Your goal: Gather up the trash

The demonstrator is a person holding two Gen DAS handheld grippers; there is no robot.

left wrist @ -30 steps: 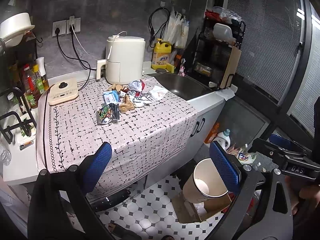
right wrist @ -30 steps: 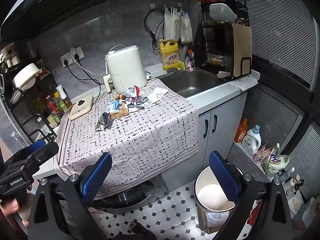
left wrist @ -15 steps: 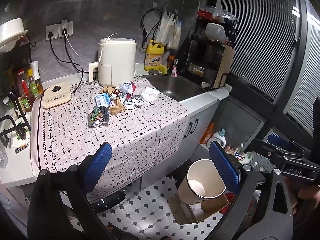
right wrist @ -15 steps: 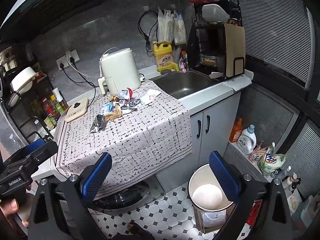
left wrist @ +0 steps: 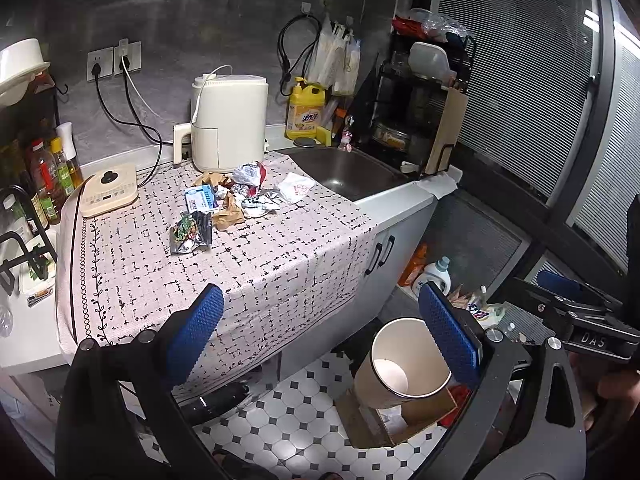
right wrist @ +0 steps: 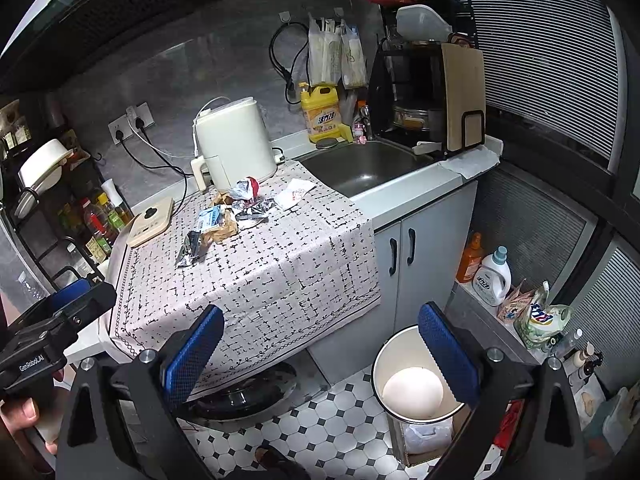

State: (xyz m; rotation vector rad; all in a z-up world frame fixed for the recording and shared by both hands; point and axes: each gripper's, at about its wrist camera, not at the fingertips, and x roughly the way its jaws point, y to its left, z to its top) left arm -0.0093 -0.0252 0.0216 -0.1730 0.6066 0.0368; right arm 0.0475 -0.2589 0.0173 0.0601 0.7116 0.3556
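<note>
Crinkled foil wrapper, cloth tablecloth

Left wrist view: our left gripper held open above the floor, facing the counter.

We see its two blue-padded fingers spread wide with nothing between them. Beyond them a patterned cloth covers the counter and hangs over its front edge. A cluster of trash lies on the cloth just in front of a cream appliance; a foil wrapper sits slightly apart on the near side. A sink adjoins the cloth. Below, a white bin stands tilted in what appears to be a cardboard box on the tiled floor. Our right gripper shows at the frame's right edge.
</note>
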